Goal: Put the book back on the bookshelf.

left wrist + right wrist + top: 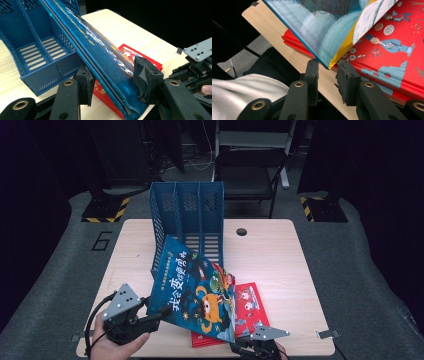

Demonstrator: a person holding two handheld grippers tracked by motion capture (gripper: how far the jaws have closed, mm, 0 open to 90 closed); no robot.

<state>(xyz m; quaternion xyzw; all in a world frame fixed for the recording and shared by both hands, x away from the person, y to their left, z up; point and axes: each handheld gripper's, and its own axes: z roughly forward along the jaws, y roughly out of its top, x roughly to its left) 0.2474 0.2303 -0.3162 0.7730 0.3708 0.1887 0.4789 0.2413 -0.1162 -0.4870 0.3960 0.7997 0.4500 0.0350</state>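
Note:
A blue picture book [197, 290] stands tilted over the table, its top corner near the blue file rack [187, 210]. My left gripper [162, 312] is shut on its lower left edge. In the left gripper view the blue book [100, 47] runs slantwise between the pads, one under it and one on the cover. A red book [250, 302] lies flat beneath it. My right gripper [328, 71] stands open at the table's front edge. The blue book's [319, 25] lower corner hangs just between its tips, above the red book [392, 45].
The three-slot rack [32, 50] stands open-fronted at the back middle of the wooden table [280, 255]. A small round hole [242, 231] sits to the rack's right. A dark chair [250, 165] stands beyond the table. A white sleeve [244, 87] shows below the table edge.

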